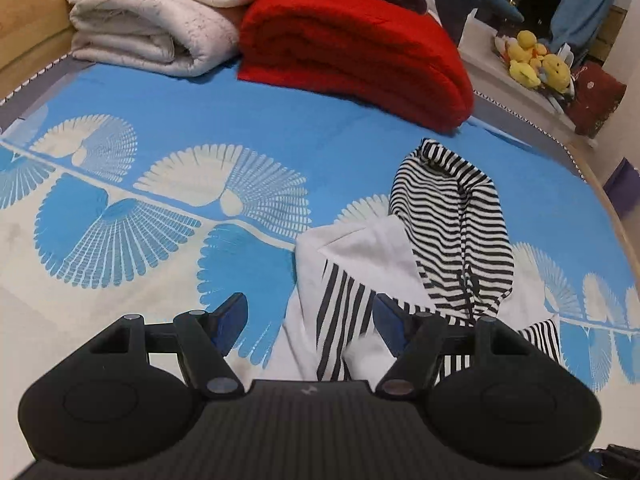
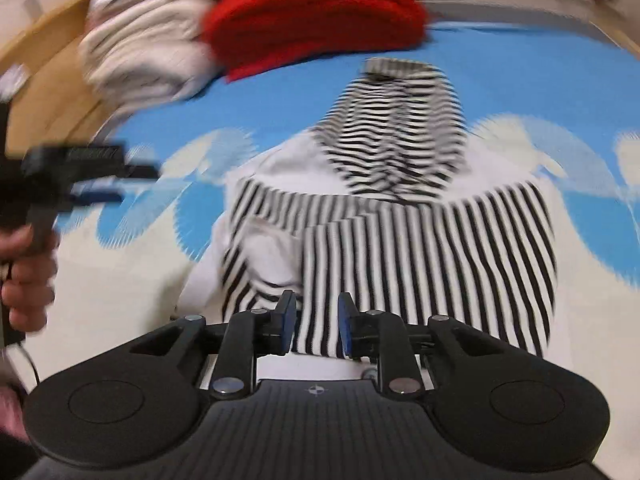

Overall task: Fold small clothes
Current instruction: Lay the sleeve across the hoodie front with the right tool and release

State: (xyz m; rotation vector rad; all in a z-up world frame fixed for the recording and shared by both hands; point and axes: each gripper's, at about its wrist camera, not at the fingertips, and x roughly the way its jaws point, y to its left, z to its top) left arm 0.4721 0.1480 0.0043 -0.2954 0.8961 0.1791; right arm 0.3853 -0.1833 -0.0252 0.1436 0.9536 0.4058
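Showing one striped garment [image 2: 400, 240], two grippers, both seemingly parted

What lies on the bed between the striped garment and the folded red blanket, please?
Only bare blue bedspread separates the striped garment from the red blanket; the left wrist view shows it sharply, and the blurred right wrist view agrees.

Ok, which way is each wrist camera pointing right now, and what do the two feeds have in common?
Left wrist: sits behind the open left gripper, looking across the blue patterned bedspread at the striped garment; only its own fingers show.
Right wrist: sits behind the right gripper, low over the striped garment, motion-blurred; the person's left hand and left gripper show at the left edge.
Shared: the garment, bedspread, red blanket and white blanket.
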